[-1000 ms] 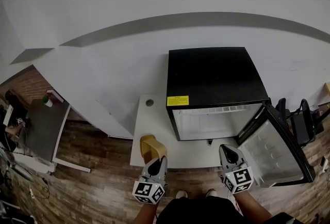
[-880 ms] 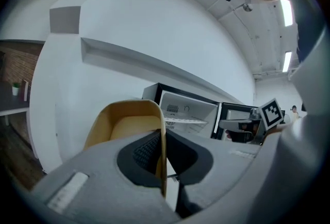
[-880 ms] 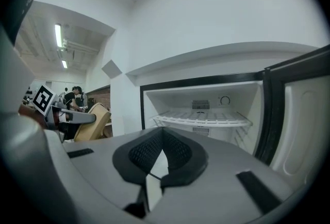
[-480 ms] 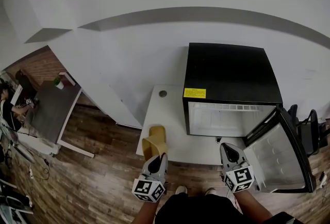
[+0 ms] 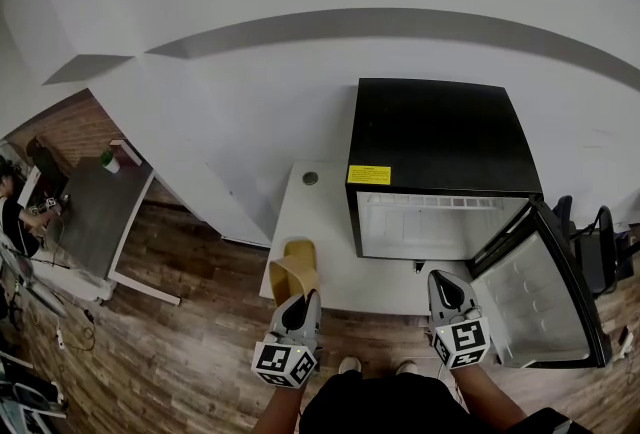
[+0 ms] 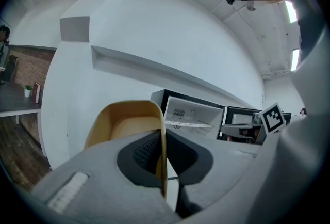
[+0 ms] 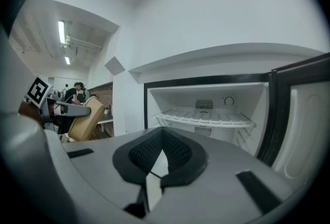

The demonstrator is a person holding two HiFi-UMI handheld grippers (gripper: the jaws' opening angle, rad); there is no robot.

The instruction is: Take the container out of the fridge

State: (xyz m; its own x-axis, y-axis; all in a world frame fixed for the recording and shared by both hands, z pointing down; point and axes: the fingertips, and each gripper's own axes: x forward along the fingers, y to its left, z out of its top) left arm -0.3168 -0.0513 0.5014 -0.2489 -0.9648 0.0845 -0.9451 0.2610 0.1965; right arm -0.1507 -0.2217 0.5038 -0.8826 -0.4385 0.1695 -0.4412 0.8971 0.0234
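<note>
Left hand-held gripper (image 5: pixel 303 302) pinches the tan container's (image 5: pixel 291 274) side wall, holding it out of the fridge (image 5: pixel 435 137), at its 7 o'clock over the worktop's (image 5: pixel 322 222) front corner. Fridge door (image 5: pixel 540 300) hangs open at 4 o'clock. Right hand-held gripper (image 5: pixel 446 280) is pressed together, empty.

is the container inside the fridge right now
No, the tan container is outside the open fridge, its wall clamped in the left hand-held gripper, and the fridge's visible shelf is bare.
</note>
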